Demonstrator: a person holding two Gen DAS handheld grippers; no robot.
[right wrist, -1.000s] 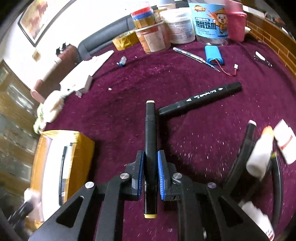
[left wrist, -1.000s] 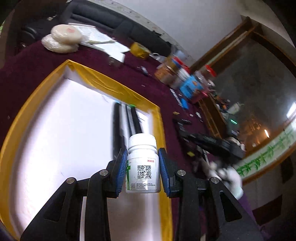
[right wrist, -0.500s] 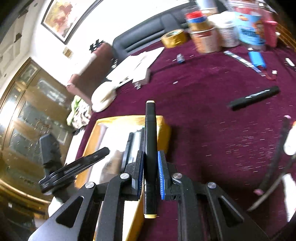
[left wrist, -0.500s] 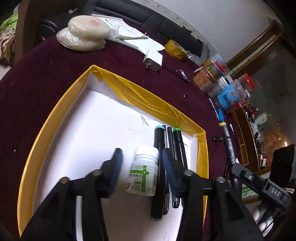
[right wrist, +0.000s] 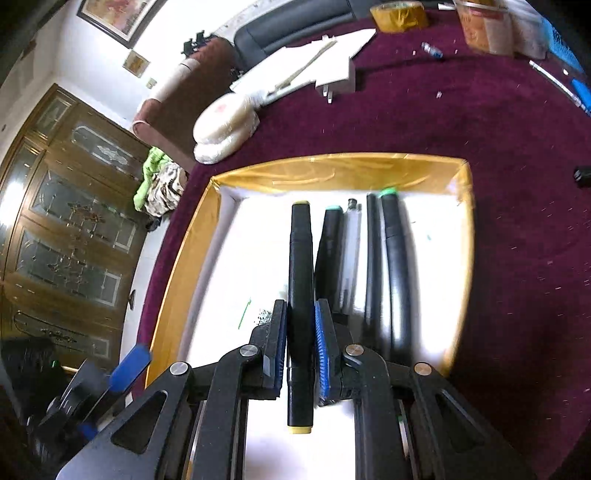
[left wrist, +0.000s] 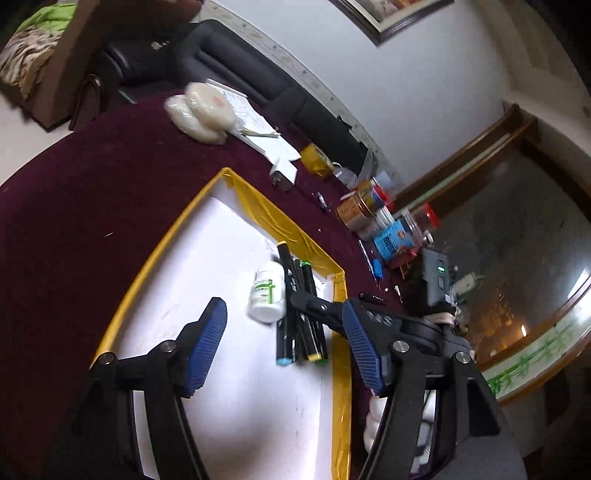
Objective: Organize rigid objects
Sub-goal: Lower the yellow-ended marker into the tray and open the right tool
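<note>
A white tray with a yellow taped rim (left wrist: 168,242) (right wrist: 332,171) lies on the maroon table. A white pill bottle (left wrist: 266,293) lies in it beside several black markers (left wrist: 306,314) (right wrist: 391,258). My left gripper (left wrist: 284,349) is open and empty, raised above the tray's near part. My right gripper (right wrist: 300,350) is shut on a black marker with yellow ends (right wrist: 301,295), held over the tray to the left of the lying markers. The right gripper also shows in the left wrist view (left wrist: 314,304) above the markers.
Jars and a blue-labelled container (left wrist: 391,236) stand past the tray. A tape roll (left wrist: 314,162) (right wrist: 399,14), a white charger (right wrist: 338,83), papers and round white packs (left wrist: 207,110) (right wrist: 221,125) lie at the table's far side. A dark sofa lies beyond.
My left gripper let go of the pill bottle in the tray, opened and drew back upward. My right gripper carried the yellow-ended marker from the table to over the tray.
</note>
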